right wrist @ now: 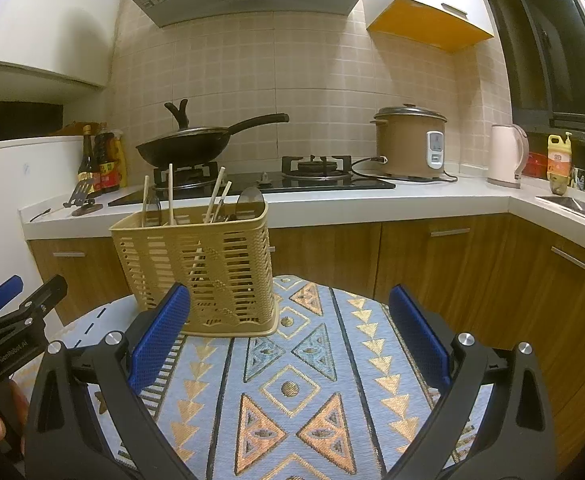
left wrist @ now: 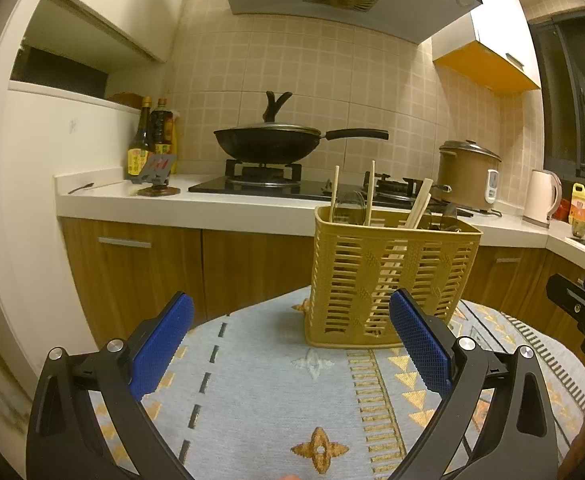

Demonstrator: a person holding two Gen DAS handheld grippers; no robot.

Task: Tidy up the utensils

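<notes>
A yellow slatted utensil basket (left wrist: 388, 276) stands upright on the patterned cloth of a small table (left wrist: 272, 392). It also shows in the right wrist view (right wrist: 200, 268). Several wooden chopsticks (left wrist: 372, 192) and dark spoons (right wrist: 250, 202) stick up out of it. My left gripper (left wrist: 292, 340) is open and empty, low over the cloth, in front of and left of the basket. My right gripper (right wrist: 290, 334) is open and empty, in front of and right of the basket. Each gripper shows at the edge of the other's view.
Behind the table runs a kitchen counter (right wrist: 332, 208) with a gas hob, a black wok (left wrist: 272, 140), a brown rice cooker (right wrist: 410, 140), a white kettle (right wrist: 506, 156), sauce bottles (left wrist: 152, 136) and a sink at far right. Wooden cabinet doors (right wrist: 432, 264) stand below.
</notes>
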